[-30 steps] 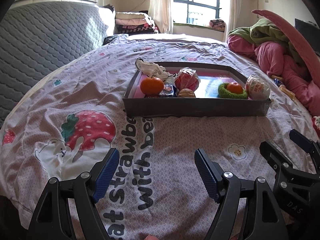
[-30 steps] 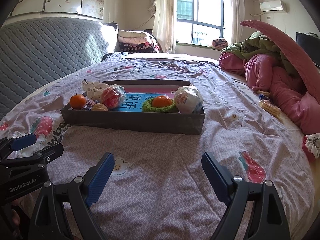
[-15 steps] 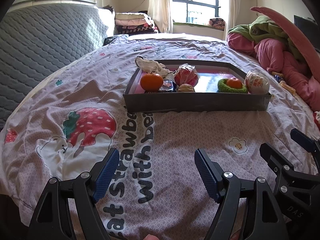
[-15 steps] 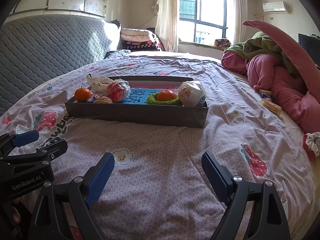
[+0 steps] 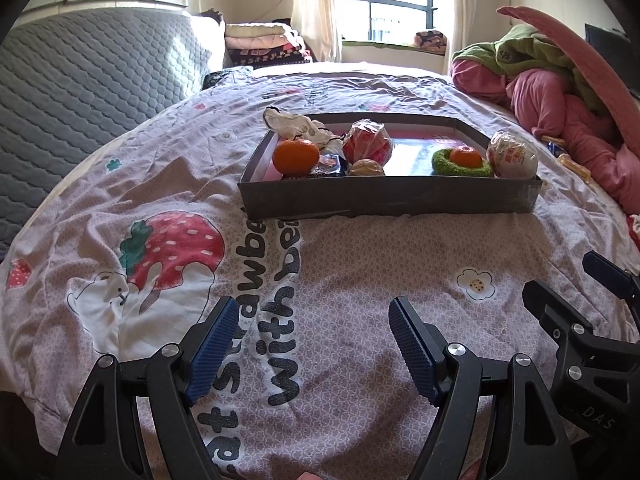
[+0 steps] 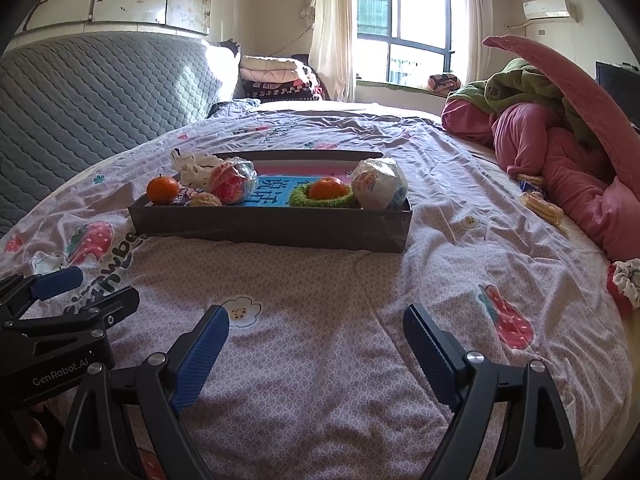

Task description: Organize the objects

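A shallow grey tray (image 5: 384, 199) (image 6: 272, 225) lies on the bed ahead of both grippers. It holds an orange (image 5: 295, 157) (image 6: 162, 189) at the left, a red wrapped ball (image 5: 368, 145) (image 6: 232, 178), a walnut (image 5: 366, 168), a second orange in a green ring (image 5: 464, 158) (image 6: 327, 189) and a white wrapped ball (image 5: 512, 155) (image 6: 378, 184). A white cloth (image 5: 294, 124) hangs over the tray's far left corner. My left gripper (image 5: 314, 316) and right gripper (image 6: 316, 320) are both open and empty, low over the bedspread, well short of the tray.
A pink and green heap of bedding (image 6: 560, 128) lies to the right. Snack packets (image 6: 540, 206) and a floral scrunchie (image 6: 624, 284) lie on the bed near it. A grey quilted headboard (image 5: 80, 76) stands at the left. Folded blankets (image 6: 276, 76) are stacked at the back.
Both grippers have drawn back a little and tilted up, so the tray sits slightly farther and higher in both views. Both stay open. Nothing in the tray has moved.
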Action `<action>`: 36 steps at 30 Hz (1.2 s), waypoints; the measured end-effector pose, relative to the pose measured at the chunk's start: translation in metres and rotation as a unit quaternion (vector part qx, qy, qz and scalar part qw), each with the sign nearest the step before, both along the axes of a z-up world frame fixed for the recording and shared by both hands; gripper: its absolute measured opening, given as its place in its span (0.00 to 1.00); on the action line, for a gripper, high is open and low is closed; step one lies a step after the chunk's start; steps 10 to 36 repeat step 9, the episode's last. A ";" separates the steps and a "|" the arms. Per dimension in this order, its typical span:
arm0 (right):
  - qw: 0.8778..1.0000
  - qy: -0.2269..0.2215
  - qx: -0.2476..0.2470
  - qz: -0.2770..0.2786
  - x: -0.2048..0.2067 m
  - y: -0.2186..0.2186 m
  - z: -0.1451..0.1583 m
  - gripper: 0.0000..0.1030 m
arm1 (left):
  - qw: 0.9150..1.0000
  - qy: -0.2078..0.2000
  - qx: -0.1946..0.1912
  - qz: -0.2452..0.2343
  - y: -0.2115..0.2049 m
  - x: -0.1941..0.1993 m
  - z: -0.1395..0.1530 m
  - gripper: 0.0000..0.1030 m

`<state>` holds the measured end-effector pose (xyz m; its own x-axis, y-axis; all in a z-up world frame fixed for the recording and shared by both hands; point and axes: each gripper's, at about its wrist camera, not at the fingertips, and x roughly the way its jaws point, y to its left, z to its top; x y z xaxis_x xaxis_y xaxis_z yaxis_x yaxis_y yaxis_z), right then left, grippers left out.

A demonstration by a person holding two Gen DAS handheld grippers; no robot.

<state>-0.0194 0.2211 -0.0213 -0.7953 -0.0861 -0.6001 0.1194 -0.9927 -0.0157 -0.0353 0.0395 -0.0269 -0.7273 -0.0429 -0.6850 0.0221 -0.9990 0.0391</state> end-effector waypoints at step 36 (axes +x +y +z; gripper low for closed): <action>1.000 0.005 -0.003 -0.004 0.000 0.001 0.001 0.86 | 1.000 0.006 0.003 -0.007 0.000 0.001 0.000 0.76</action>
